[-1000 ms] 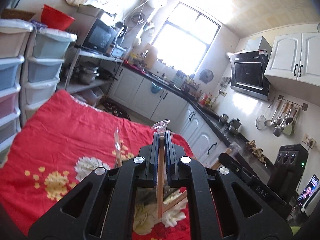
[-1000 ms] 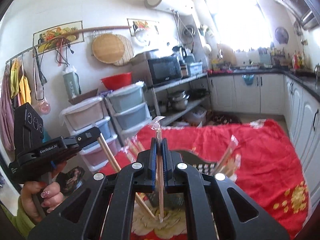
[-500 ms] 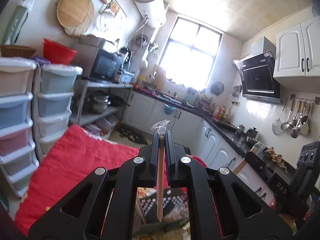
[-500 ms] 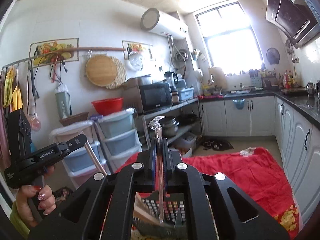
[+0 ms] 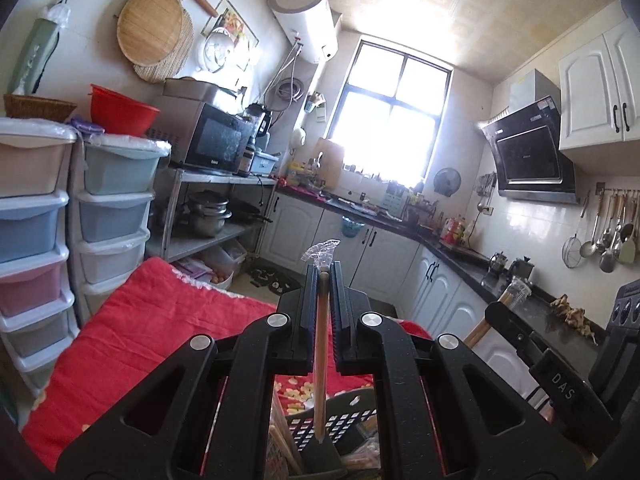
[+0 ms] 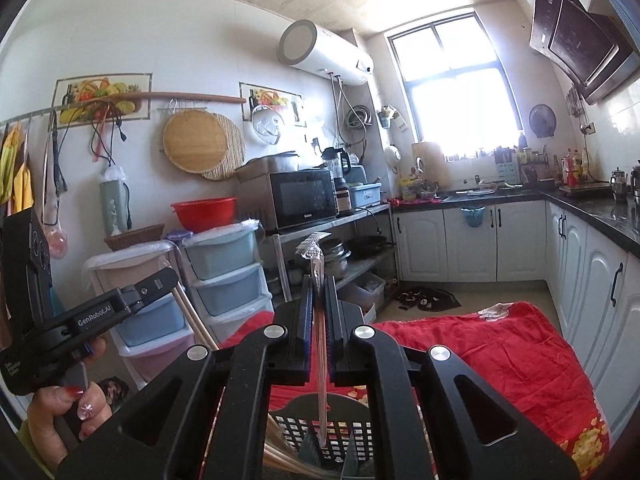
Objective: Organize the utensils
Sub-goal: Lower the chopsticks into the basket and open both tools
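Left gripper (image 5: 322, 280): jaws pressed together on a plastic-wrapped wooden chopstick (image 5: 320, 364). Stick stands roughly upright between the pads; crinkled wrapper end sticks out above the fingertips, lower tip hangs over a dark perforated utensil basket (image 5: 340, 426) below.

Right gripper (image 6: 318, 286): jaws likewise closed, pinching a clear-wrapped utensil (image 6: 321, 376), thin and reddish through the film; cannot tell whether it is a chopstick or a straw. Wrapper end protrudes above the pads. Lower end hangs over the same basket (image 6: 348, 432), near its divider.

More wooden sticks (image 6: 280, 454) lean inside the basket at its left side; count not readable.

Basket sits on a red floral cloth (image 6: 492, 360), which covers the work surface.

Right-wrist view: the left gripper body appears at lower left, held by a hand (image 6: 60, 420) with painted nails, its chopstick slanting down toward the basket.

Background: stacked plastic drawer units (image 5: 112, 208) at left, microwave (image 6: 304, 200) on a metal shelf, white cabinets under a bright window (image 5: 390, 120).
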Tool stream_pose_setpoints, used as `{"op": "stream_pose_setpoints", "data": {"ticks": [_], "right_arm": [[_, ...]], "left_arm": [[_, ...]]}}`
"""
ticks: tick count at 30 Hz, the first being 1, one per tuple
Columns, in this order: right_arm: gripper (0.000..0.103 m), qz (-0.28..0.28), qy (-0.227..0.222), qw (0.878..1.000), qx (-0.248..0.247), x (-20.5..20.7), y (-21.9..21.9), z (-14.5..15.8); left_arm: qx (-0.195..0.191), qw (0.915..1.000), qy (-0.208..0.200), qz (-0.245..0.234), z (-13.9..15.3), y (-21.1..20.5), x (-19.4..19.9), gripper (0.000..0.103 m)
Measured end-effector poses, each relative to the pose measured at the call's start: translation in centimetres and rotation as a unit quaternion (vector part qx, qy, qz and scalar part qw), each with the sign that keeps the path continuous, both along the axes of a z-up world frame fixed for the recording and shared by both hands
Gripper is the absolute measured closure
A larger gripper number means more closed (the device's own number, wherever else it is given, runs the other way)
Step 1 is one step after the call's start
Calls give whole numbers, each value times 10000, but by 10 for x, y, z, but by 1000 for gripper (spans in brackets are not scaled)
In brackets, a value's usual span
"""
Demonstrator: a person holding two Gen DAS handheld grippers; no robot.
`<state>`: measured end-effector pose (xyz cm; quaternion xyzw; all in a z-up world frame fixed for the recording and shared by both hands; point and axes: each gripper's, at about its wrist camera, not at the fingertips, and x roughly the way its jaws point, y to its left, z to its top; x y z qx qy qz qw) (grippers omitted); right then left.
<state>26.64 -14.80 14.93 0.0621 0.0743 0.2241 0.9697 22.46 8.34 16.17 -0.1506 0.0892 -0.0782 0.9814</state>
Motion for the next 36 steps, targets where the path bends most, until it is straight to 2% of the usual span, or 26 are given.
{"op": "stream_pose_setpoints", "data": {"ticks": [7, 20, 21, 24, 26, 30, 34, 36], "right_arm": [[97, -77, 154, 9999, -12, 6, 2, -17], [97, -57, 800, 9967, 108, 19, 2, -50], [97, -56, 846, 9963, 136, 19, 1, -52], [96, -97, 977, 9951, 120, 21, -1, -55], [96, -79, 1054, 9943, 164, 21, -4, -57], [93, -104, 1126, 9934, 196, 18, -8, -59], [92, -115, 1122, 9935, 183, 12, -13, -59], [89, -100, 1120, 9934, 206, 9, -16, -57]], "left_arm": [[-63, 9995, 297, -96, -23, -3, 13, 100], [-85, 9974, 644, -323, -51, -14, 24, 99], [-83, 9973, 660, -326, -52, -14, 24, 97], [-100, 9969, 715, -323, -53, -13, 23, 77], [-115, 9968, 723, -317, -53, -12, 20, 76], [-173, 9966, 761, -256, -51, -7, 14, 65], [-248, 9965, 781, -186, -48, 0, 6, 58], [-281, 9966, 757, -181, -46, 3, 0, 54]]}}
